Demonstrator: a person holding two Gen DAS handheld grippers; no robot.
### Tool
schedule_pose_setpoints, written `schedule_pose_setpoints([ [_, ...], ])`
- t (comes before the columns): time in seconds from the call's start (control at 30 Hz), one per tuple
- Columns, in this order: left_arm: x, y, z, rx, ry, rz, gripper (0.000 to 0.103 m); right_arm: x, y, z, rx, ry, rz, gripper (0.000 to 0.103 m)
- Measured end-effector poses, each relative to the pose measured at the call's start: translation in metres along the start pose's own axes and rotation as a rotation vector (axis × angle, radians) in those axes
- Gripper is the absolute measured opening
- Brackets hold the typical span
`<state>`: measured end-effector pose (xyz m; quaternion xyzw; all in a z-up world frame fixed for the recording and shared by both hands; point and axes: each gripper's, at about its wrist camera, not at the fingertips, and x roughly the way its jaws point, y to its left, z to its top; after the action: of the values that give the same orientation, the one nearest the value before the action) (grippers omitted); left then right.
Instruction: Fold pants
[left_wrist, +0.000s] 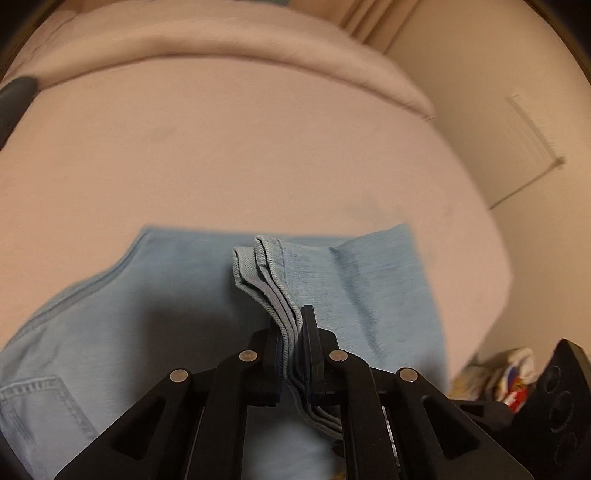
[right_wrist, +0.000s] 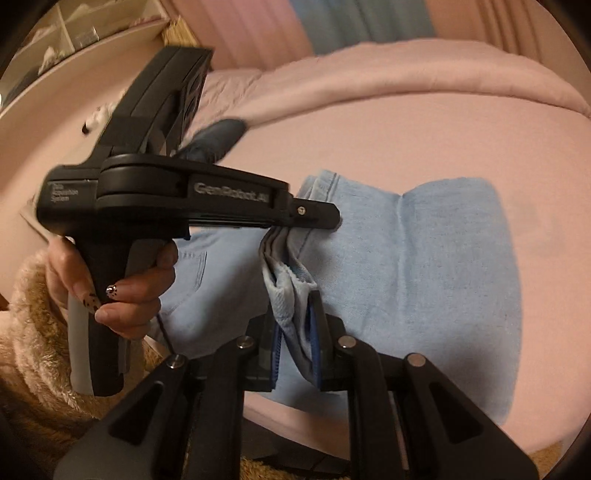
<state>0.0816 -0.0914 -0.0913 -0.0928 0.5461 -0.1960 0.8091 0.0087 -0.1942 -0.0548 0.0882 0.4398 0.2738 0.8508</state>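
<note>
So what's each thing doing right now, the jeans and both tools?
Jeans: partly folded on the pink bed, hem layers bunched and lifted.
Left tool: shut on the jeans' hem.
Right tool: shut on the jeans' hem beside it.
Hand: gripping the left tool's handle.

text "GenRobot.AI" | borne on side of left gripper | small blurred label "Data Acquisition System" | printed at its rear

1 pair of light-blue pants, 2 black grippers, 1 hand, 1 pink bed
</note>
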Motion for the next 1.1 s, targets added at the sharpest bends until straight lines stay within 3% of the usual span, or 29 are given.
schedule_pose_setpoints([
  [0.13,0.015,0.017,-0.007,-0.027,0.023,0.016,0.007,0.032,0.001,-0.005,-0.003,0.082,-0.012,0.019],
  [0.2,0.013,0.016,-0.009,-0.022,0.017,0.017,0.007,0.037,0.006,-0.005,-0.027,0.1,-0.05,0.036],
  [0.27,0.011,0.007,-0.003,-0.019,0.009,0.015,0.007,0.037,0.009,-0.002,-0.028,0.117,-0.072,0.041],
  [0.33,0.007,0.01,0.0,-0.016,-0.004,0.006,0.007,0.026,0.011,-0.001,-0.027,0.108,-0.082,0.049],
  [0.4,0.005,0.009,0.0,-0.007,-0.019,0.019,0.007,0.002,0.006,-0.01,-0.024,0.08,-0.098,0.063],
  [0.57,0.023,0.012,-0.005,0.006,0.007,0.064,0.007,-0.037,-0.021,-0.013,0.025,0.018,-0.22,0.065],
  [0.63,0.024,0.01,-0.005,0.012,0.003,0.074,0.008,-0.033,-0.037,-0.007,0.066,0.03,-0.27,0.053],
  [0.7,0.02,0.009,-0.006,0.023,-0.001,0.083,0.008,-0.028,-0.049,-0.01,0.103,0.069,-0.315,0.021],
  [0.77,0.017,0.008,-0.006,0.019,0.004,0.093,0.011,-0.016,-0.055,-0.009,0.131,0.103,-0.343,0.014],
  [0.97,-0.013,0.011,-0.024,-0.005,-0.036,0.099,0.013,-0.018,-0.072,-0.019,0.185,0.101,-0.321,0.012],
  [1.03,-0.021,0.009,-0.035,0.001,-0.059,0.078,0.013,-0.021,-0.074,-0.02,0.184,0.103,-0.318,0.012],
  [1.1,-0.022,0.005,-0.048,0.017,-0.034,0.031,0.013,-0.025,-0.075,-0.019,0.194,0.109,-0.309,0.013],
])
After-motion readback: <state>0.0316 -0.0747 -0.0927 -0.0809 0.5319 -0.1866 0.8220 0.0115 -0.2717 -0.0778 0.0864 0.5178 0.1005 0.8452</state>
